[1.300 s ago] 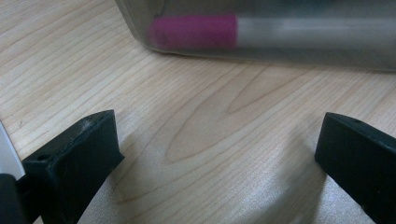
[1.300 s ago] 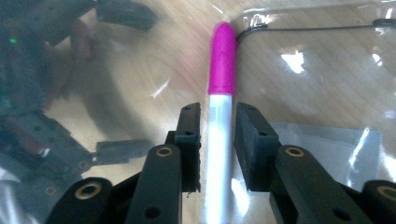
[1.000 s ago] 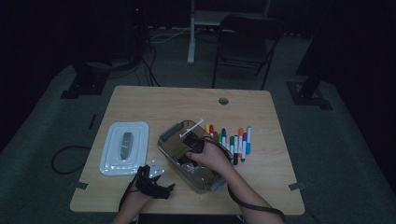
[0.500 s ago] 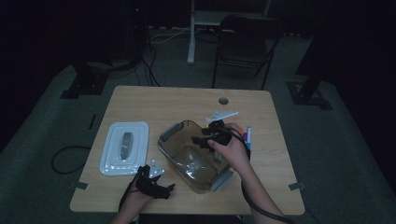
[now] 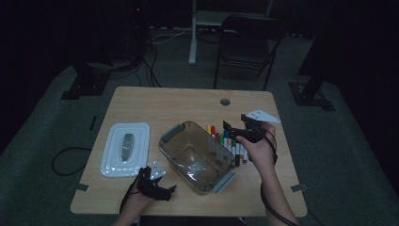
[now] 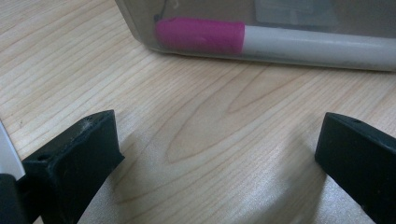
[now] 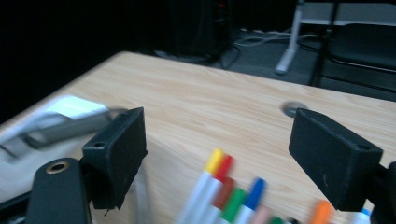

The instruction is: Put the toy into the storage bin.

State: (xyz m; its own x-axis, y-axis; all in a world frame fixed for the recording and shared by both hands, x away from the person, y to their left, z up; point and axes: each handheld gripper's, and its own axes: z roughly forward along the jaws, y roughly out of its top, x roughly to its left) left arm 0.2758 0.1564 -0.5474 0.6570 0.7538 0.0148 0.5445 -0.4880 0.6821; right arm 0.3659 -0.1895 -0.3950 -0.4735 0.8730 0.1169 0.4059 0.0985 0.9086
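A clear plastic container (image 5: 197,155) stands open in the middle of the table. A pink-capped marker (image 6: 201,35) lies inside it against the near wall, seen through the plastic. A row of colour-capped markers (image 5: 228,141) lies on the table to its right. My right gripper (image 5: 234,129) hovers above that row; its jaws have just been opening and stand open with nothing between them, the marker caps (image 7: 224,186) below. My left gripper (image 5: 165,189) rests on the table by the container's near left corner, open, with bare wood between its jaws (image 6: 215,149).
A white lid (image 5: 124,148) lies flat left of the container. A round cable hole (image 5: 225,101) sits near the table's far edge, and a dark chair (image 5: 249,47) stands beyond. A wide stretch of bare table lies at the back.
My right hand has lifted out of the container and moved right and back, over the marker row, with its jaws spreading. The left hand has stayed put.
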